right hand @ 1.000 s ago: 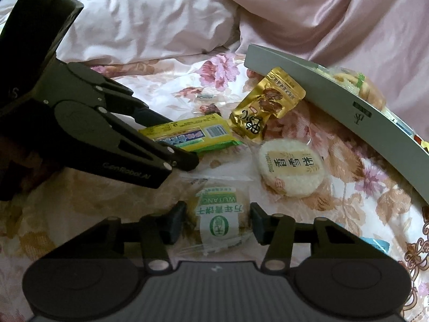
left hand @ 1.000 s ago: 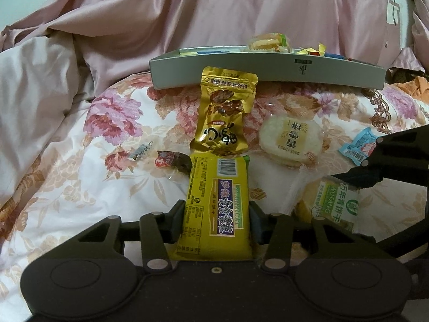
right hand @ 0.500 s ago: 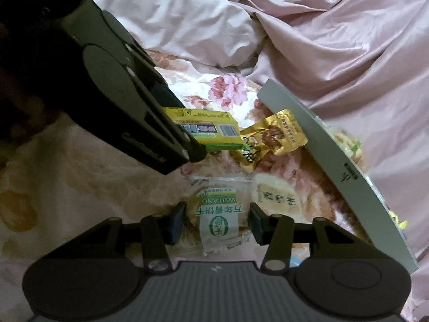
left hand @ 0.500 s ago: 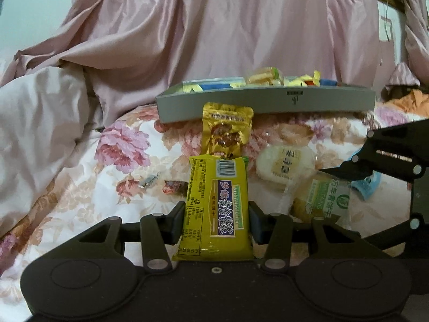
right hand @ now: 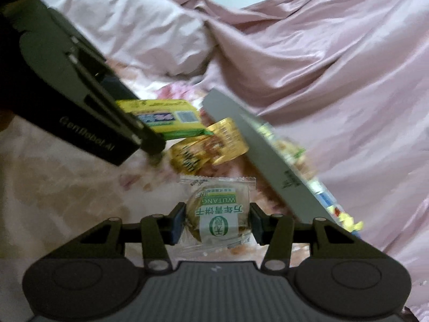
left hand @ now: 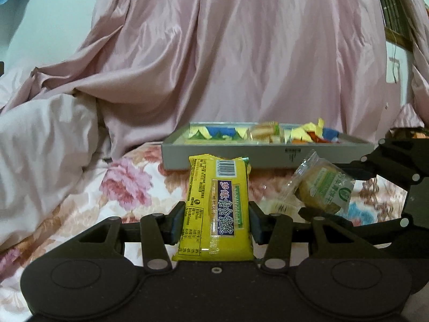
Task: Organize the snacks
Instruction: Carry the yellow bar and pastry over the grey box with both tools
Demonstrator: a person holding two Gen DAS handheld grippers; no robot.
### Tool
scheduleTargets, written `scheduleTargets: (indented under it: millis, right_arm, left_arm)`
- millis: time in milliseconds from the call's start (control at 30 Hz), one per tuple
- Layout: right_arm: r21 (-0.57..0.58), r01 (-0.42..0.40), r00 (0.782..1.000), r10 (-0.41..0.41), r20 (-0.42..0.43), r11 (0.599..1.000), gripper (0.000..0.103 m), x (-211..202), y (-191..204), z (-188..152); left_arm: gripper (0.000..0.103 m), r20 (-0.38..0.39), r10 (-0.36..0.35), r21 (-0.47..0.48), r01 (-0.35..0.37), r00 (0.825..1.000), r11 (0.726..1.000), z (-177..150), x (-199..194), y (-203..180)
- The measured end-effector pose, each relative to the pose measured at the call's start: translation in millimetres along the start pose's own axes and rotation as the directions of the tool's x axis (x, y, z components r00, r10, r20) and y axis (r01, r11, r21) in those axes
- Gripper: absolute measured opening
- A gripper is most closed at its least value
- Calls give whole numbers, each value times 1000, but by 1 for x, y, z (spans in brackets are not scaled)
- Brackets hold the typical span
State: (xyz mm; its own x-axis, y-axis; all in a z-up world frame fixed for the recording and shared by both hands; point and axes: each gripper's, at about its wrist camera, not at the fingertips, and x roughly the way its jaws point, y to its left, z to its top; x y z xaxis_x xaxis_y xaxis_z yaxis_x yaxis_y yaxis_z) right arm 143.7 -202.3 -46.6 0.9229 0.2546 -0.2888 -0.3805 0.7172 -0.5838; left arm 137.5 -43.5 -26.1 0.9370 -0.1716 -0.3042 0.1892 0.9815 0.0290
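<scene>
Slippage is the risk judged here; a yellow snack bar [left hand: 218, 209] is clamped by the left gripper [left hand: 216, 218], a round biscuit pack [right hand: 218, 218] by the right gripper [right hand: 217, 221], both carried above the floral bedding [left hand: 126, 187] toward the grey tray [left hand: 268, 155]; slick wrappers could be dropped short.

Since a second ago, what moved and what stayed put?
Both grippers rose off the floral bedspread toward the grey tray. The left gripper lifted the yellow snack pack; the right gripper lifted the round biscuit packet. Both grips were already shut. The gold pouch and tray stayed put.
</scene>
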Motion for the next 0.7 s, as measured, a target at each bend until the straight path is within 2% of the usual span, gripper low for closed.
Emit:
scheduleTargets:
  millis: [133, 400, 700]
  right_arm:
    - [52, 57, 998, -58, 27, 997, 54, -3, -14, 4]
    - [142, 120, 991, -127, 42, 983, 54, -11, -42, 7]
    - [287, 193, 975, -217, 54, 938, 54, -10, -86, 6]
  left_arm:
    - [50, 25, 6, -11, -6, 1000, 1000, 12, 0, -9]
    - [50, 42, -1, -10, 1, 999, 1000, 42, 3, -30]
    - [50, 33, 21, -13, -20, 999, 1000, 83, 30, -41]
